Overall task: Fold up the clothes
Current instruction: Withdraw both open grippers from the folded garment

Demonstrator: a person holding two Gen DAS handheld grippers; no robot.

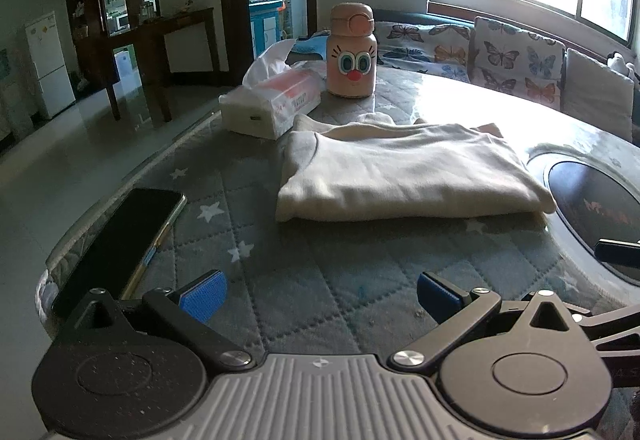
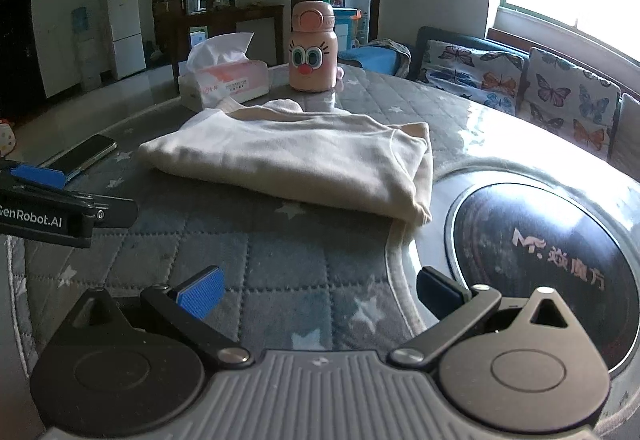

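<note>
A cream garment lies folded into a flat rectangle on the quilted grey star-pattern table cover; it also shows in the right wrist view. My left gripper is open and empty, a short way in front of the garment's near edge. My right gripper is open and empty, in front of the garment's right end. A tip of the right gripper shows at the left wrist view's right edge. The left gripper shows at the right wrist view's left edge.
A black phone lies left of the garment near the table edge. A tissue box and a pink cartoon-face bottle stand behind it. A round black induction plate is set in the table at right. A butterfly-print sofa stands beyond.
</note>
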